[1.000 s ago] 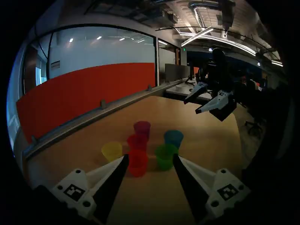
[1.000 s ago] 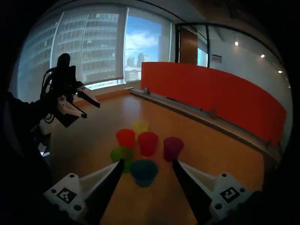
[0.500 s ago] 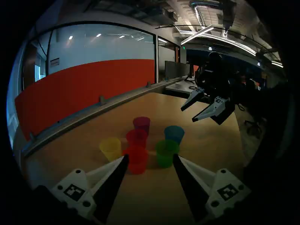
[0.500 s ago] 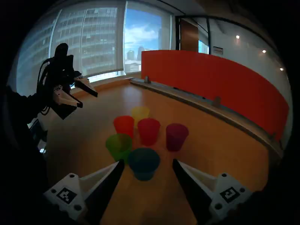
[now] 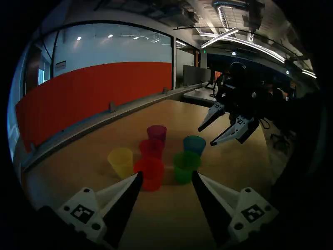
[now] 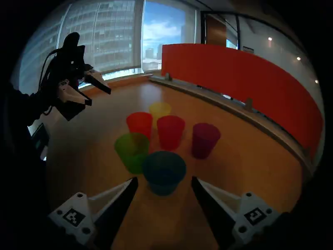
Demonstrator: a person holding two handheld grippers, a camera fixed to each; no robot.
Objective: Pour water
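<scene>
In the left gripper view the orange-red cup [image 5: 148, 173] hides the red cup's [image 5: 151, 146] lower half, and the green cup [image 5: 185, 166] hides the teal cup's [image 5: 194, 144] base. In the right gripper view the yellow cup's [image 6: 160, 109] base sits behind the orange-red and red cups. Whether any cup holds water cannot be told.

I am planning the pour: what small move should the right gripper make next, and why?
Probably ease the right gripper forward around the blue cup: the gripper is open and holds nothing, and that cup stands nearest, straight ahead of it.
</scene>
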